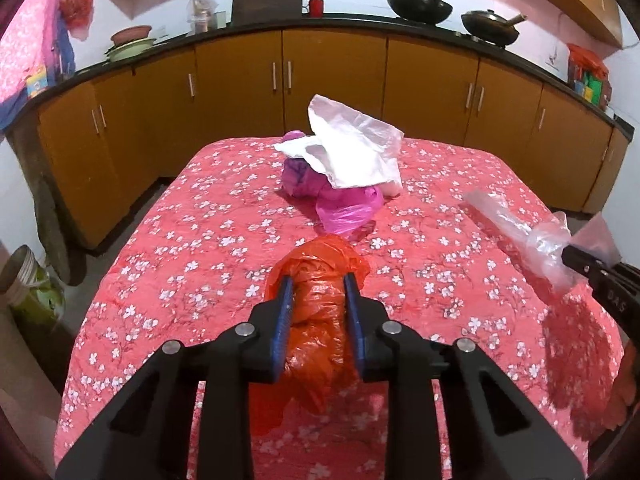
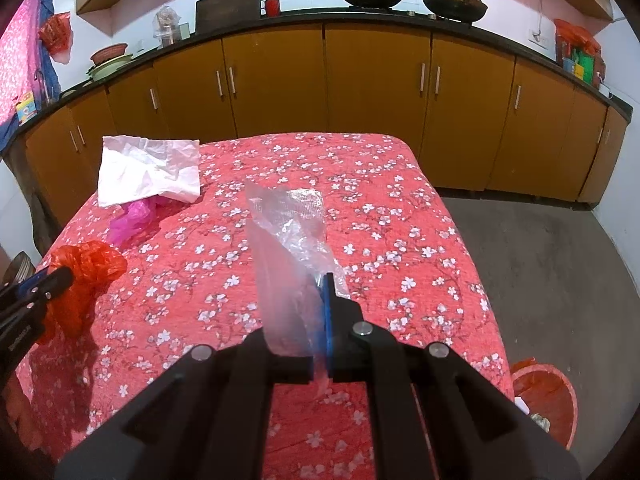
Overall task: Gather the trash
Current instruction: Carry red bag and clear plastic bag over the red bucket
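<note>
Claws [image 1: 318,286] [image 2: 320,280]: two; bags [image 1: 320,320]: four.

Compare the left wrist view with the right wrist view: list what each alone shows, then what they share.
Only the left wrist view shows the purple bag under the white sheet. Only the right wrist view shows the red bin on the floor. Both show the left gripper shut on the orange bag, and the right gripper shut on the clear bag.

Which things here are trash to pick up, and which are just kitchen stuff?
Trash job: orange bag in left tongs, clear bag in right tongs, white bag, pink bag, red bin.
Just there: pans, red bottle, bowls.
</note>
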`<control>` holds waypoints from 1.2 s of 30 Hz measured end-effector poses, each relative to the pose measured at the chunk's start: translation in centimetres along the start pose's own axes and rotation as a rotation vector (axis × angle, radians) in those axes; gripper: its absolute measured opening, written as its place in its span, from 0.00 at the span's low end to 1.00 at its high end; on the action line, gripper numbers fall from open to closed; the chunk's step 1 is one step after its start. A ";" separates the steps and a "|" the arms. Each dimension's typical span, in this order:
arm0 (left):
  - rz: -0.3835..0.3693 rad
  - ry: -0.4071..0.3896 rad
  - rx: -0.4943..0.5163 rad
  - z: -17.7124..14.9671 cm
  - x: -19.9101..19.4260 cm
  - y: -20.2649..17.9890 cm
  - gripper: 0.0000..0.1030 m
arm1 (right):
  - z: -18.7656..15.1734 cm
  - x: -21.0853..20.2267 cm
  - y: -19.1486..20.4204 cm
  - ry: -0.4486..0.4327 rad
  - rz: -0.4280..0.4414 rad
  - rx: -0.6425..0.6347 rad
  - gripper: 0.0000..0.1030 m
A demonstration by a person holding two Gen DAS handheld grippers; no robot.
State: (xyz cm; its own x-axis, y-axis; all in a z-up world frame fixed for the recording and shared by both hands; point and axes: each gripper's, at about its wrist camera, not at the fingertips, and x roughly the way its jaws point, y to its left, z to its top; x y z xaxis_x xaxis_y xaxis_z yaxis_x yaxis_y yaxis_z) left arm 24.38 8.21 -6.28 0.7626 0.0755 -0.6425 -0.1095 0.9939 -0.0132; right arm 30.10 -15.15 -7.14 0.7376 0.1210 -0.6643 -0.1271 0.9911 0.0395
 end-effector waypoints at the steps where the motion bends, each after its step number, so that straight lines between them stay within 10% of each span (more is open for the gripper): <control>1: 0.002 0.002 -0.001 0.0 0.0 0.0 0.28 | 0.0 0.0 0.0 0.000 0.000 -0.001 0.05; 19: -0.076 -0.103 -0.011 1.9 -5.2 -2.4 0.22 | -0.1 -6.8 -3.4 -0.101 -0.018 0.038 0.05; 36: -0.237 -0.171 0.101 2.2 -9.7 -12.7 0.22 | -2.7 -13.7 -12.1 -0.183 -0.105 0.151 0.05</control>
State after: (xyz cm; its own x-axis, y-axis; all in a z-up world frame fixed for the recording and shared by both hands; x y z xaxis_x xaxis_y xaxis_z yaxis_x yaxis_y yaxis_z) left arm 19.80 -4.92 1.79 0.8564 -0.1555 -0.4923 0.1417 0.9877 -0.0655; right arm 19.77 -28.92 -0.49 0.8509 0.0112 -0.5251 0.0471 0.9941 0.0976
